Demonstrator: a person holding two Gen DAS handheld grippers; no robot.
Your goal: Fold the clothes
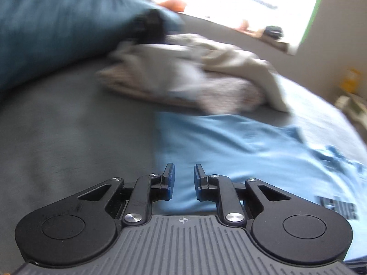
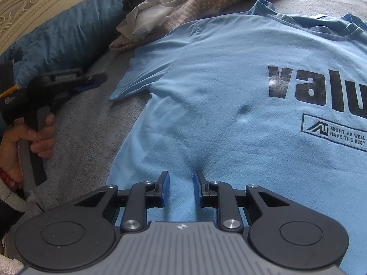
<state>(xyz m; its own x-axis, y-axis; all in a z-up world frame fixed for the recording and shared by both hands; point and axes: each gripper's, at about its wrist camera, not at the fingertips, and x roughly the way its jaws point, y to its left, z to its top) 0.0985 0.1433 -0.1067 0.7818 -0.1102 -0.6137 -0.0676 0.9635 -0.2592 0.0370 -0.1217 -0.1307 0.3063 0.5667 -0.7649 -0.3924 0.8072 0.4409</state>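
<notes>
A light blue T-shirt (image 2: 229,96) with dark printed lettering lies spread flat, print up, on a grey bed cover. My right gripper (image 2: 181,178) hovers open over the shirt's lower body, nothing between its fingers. In the blurred left wrist view, my left gripper (image 1: 184,171) is open above the shirt's (image 1: 240,151) left edge, empty. The right wrist view also shows the left gripper (image 2: 91,82), held by a hand (image 2: 34,137), over the grey cover beside the shirt's sleeve (image 2: 146,73).
A pile of unfolded clothes (image 1: 190,73), beige, white and checked, lies beyond the shirt. A dark blue pillow (image 2: 64,34) sits at the left by a carved headboard (image 2: 34,2). A bright window (image 1: 229,2) is at the back. Grey bed cover (image 1: 80,137) lies left of the shirt.
</notes>
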